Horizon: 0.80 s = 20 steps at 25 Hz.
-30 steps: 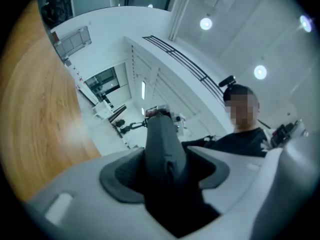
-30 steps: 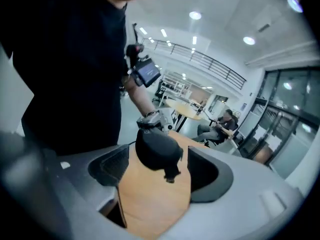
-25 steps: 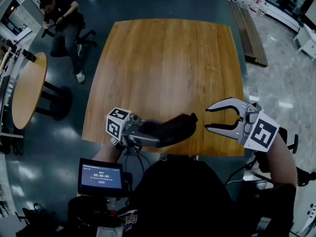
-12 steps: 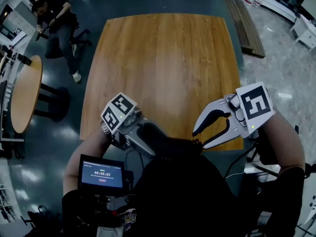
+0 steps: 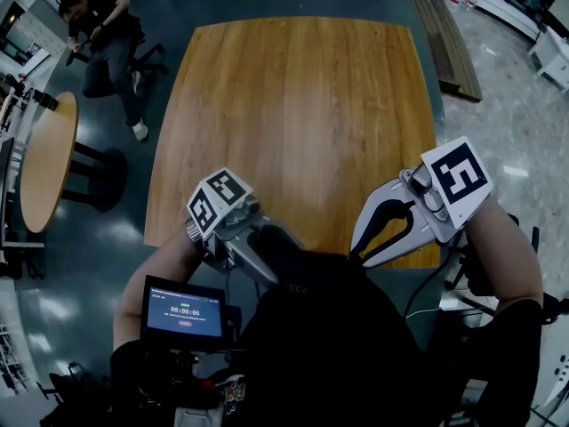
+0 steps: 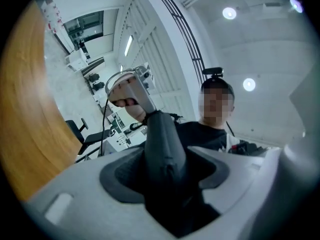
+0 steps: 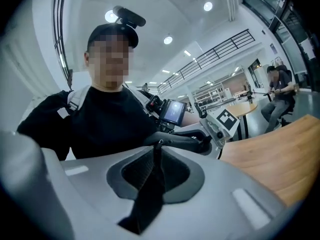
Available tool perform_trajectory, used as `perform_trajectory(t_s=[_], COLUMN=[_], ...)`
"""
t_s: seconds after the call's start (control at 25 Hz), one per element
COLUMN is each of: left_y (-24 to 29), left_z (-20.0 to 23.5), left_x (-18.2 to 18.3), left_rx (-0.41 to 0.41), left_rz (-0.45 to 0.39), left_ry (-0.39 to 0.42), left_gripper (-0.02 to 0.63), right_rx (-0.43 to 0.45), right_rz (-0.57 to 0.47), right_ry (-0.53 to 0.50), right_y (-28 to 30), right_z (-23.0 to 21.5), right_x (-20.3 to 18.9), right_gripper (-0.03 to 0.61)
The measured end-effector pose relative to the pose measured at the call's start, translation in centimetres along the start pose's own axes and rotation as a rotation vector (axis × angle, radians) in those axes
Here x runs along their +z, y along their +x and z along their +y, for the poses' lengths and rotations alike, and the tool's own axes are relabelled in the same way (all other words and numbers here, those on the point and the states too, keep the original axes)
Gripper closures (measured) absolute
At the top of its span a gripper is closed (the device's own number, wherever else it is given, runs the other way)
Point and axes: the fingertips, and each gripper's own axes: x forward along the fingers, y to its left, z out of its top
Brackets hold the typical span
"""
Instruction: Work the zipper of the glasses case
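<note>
Shifted since a second back: glasses case [image 6: 161, 134] and both grippers drawn in from the near edge of the wooden table [image 5: 302, 105] toward the person's chest. Right gripper [image 5: 357, 254] rolled over, marker cube now uppermost.
Left gripper [image 6: 165, 171]: clamped across the dark case, held in the air, case jutting past the jaws (far end toward the right gripper).
Right gripper: jaws just been closing, now pinched on the dark zipper pull [image 7: 148, 194] at the case's end.
</note>
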Motion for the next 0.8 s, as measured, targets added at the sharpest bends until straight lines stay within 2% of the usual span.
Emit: perform_trajectory(t_s=[0.12, 0.24, 0.36, 0.56, 0.68, 0.8], left_y=[0.9, 1.9, 3.4, 4.6, 5.1, 6.3], left_z=[0.5, 1.1, 1.5, 1.5, 1.5, 1.7], left_x=[-0.3, -0.2, -0.3, 0.5, 1.5, 2.6], left_rx=[-0.023, -0.050, -0.069, -0.096, -0.107, -0.083], left_rz=[-0.077, -0.145, -0.115, -0.096, -0.088, -0.058], left_ry=[0.001, -0.007, 0.006, 0.019, 0.043, 0.099], left_gripper=[0.347, 0.344, 0.345, 0.339, 0.307, 0.337], right_rx=[-0.077, -0.165, -0.181, -0.253, -0.244, -0.227], right_rz=[-0.054, -0.096, -0.135, -0.165, -0.133, -0.129], right_ry=[0.000, -0.006, 0.004, -0.052, -0.058, -0.057], right_y=[-1.0, -2.5, -2.5, -3.6, -2.6, -2.2], right_z=[-0.2, -1.5, -1.6, -2.4, -2.6, -2.5], right_x=[-0.3, -1.6, -1.1, -0.9, -1.3, -1.5], right_gripper=[0.534, 0.571, 0.571, 0.571, 0.571, 0.571])
